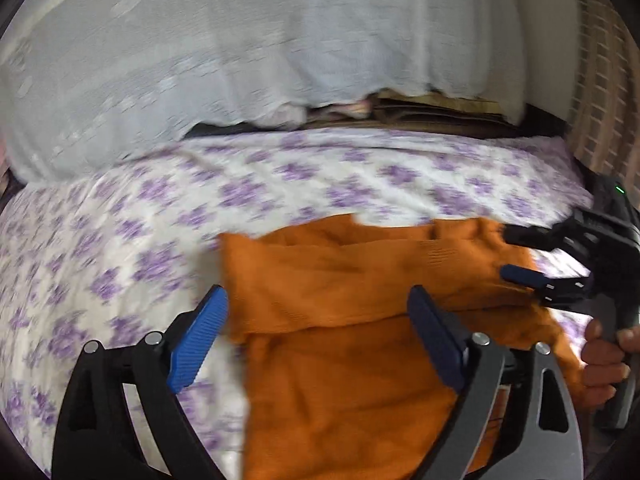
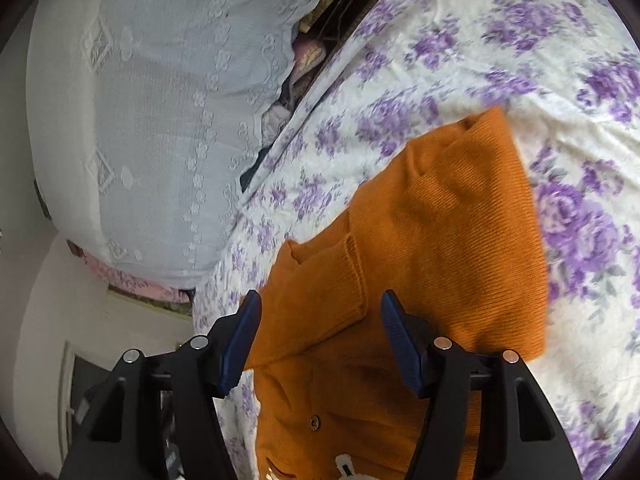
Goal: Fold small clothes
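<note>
An orange knit sweater (image 1: 340,320) lies on the purple-flowered bed sheet (image 1: 120,240), its upper part folded over. My left gripper (image 1: 316,300) is open above the sweater's left edge, holding nothing. My right gripper (image 1: 508,252) shows at the right edge of the left wrist view, open at the sweater's right side, a hand on its handle. In the right wrist view the right gripper (image 2: 320,304) is open over the sweater (image 2: 440,240), above a folded sleeve cuff (image 2: 356,276). A button (image 2: 314,423) and a white motif show near the bottom.
A pale blue embroidered cloth (image 1: 240,60) covers a raised pile behind the bed, also seen in the right wrist view (image 2: 140,120). A dark gap with stacked items (image 1: 400,112) runs between it and the sheet. A brick-patterned wall (image 1: 600,100) stands at right.
</note>
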`<act>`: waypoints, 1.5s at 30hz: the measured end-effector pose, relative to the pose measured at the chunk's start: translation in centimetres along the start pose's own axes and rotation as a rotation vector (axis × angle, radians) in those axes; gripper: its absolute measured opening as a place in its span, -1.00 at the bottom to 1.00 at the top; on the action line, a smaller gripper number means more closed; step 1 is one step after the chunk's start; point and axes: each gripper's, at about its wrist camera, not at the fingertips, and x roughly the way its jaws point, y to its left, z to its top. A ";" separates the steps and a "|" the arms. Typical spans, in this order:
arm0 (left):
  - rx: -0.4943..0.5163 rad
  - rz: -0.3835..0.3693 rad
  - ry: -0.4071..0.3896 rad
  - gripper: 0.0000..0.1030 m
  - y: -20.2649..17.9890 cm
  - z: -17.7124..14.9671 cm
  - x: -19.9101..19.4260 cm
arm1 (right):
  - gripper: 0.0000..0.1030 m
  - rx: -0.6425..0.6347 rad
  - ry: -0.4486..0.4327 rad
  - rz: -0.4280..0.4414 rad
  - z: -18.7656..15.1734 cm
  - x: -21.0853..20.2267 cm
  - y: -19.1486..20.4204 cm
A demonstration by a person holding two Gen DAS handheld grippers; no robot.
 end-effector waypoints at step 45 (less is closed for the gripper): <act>-0.191 0.039 0.273 0.92 7.8 1.8 15.4 | -0.95 -0.176 -0.070 -0.300 1.5 4.5 0.6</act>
